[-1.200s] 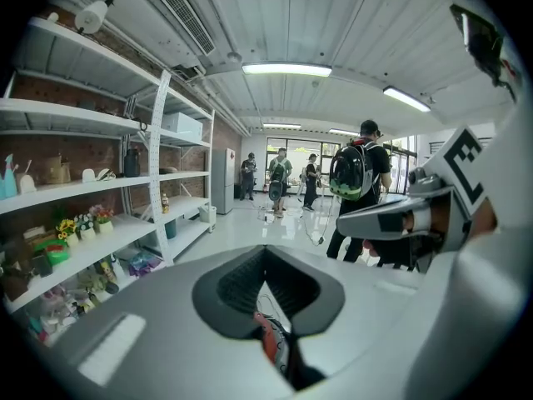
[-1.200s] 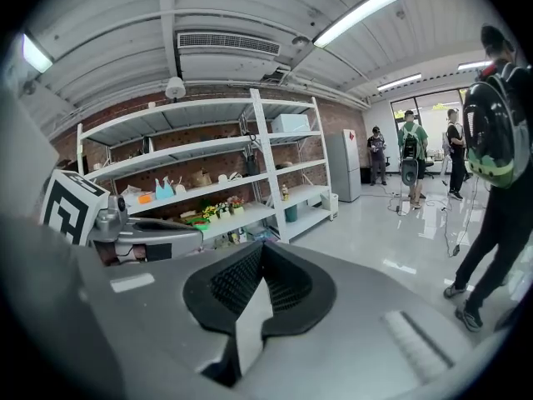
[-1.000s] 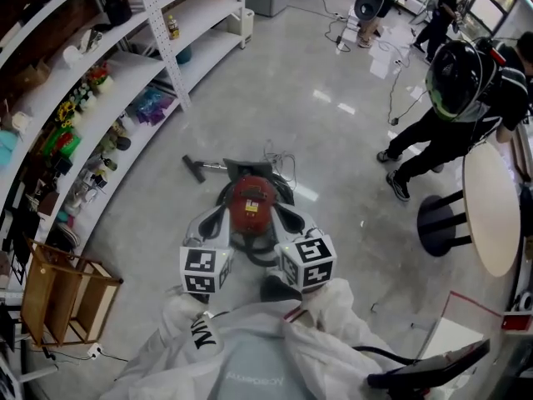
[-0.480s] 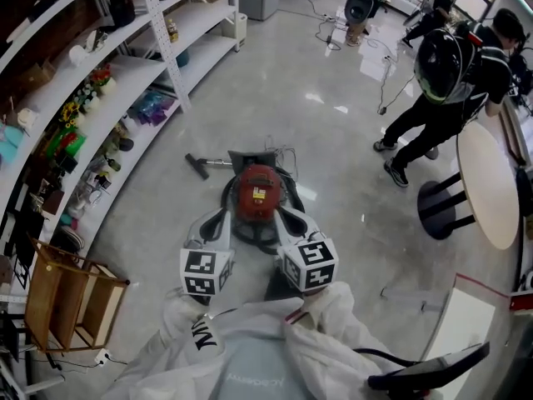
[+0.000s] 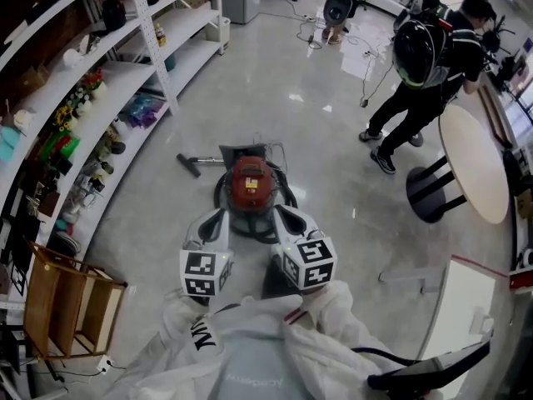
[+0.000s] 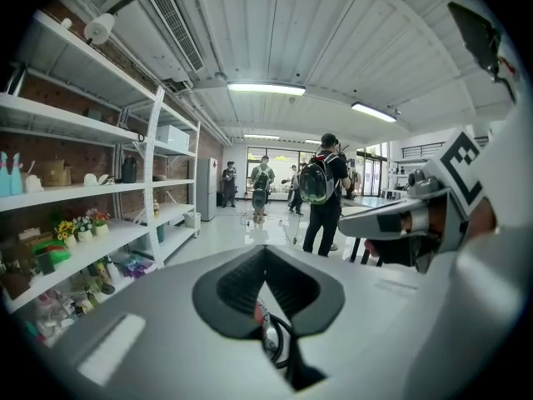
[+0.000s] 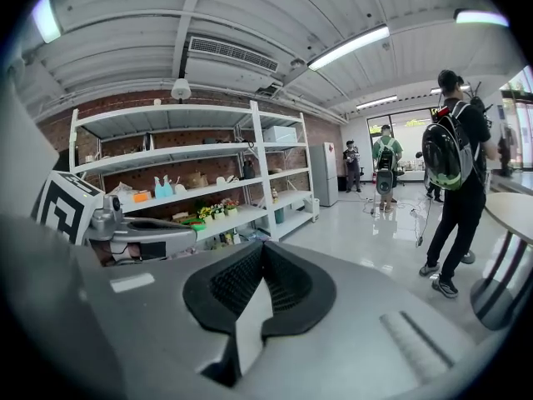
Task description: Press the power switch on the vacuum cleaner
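Head view | vacuum cleaner (image 5: 250, 183) just ahead, between left tongs (image 5: 218, 215) / right tongs (image 5: 281, 213)

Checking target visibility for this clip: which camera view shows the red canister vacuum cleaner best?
The head view: the red canister vacuum cleaner sits whole in frame, seen from above. The left gripper view catches only a sliver of it between the jaws. The right gripper view shows none of it.

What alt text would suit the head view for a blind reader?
From above, the left claw and the right claw point at a red vacuum cleaner on the floor, one at each side. Shelves stand at the left, a round table and a person at the right.
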The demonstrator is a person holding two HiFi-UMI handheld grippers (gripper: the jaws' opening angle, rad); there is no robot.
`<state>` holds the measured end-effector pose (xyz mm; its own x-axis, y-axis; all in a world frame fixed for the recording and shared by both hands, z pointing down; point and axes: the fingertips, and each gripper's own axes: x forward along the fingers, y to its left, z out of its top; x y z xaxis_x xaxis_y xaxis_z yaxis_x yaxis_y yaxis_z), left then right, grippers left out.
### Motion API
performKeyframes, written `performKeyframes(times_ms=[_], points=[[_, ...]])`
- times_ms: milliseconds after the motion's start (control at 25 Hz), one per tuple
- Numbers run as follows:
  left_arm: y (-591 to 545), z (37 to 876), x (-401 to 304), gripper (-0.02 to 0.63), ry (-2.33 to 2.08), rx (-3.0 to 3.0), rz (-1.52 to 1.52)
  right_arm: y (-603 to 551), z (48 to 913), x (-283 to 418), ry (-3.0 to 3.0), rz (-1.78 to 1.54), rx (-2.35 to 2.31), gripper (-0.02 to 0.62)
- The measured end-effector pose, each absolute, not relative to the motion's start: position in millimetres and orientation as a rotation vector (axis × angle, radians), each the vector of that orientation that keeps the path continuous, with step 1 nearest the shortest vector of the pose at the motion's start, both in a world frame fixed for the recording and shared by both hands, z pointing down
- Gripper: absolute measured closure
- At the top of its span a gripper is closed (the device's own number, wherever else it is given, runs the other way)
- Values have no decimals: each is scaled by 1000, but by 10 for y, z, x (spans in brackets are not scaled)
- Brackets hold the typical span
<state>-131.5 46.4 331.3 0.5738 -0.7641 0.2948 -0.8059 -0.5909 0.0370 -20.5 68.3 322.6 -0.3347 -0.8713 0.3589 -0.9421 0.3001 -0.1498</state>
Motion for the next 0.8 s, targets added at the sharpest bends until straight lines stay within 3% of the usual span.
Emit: performKeyframes(times_ms=[800], points=[[1067, 3402, -1185, 606, -1295, 2591, 421, 1311, 3322, -134, -2334, 580, 1654, 595]])
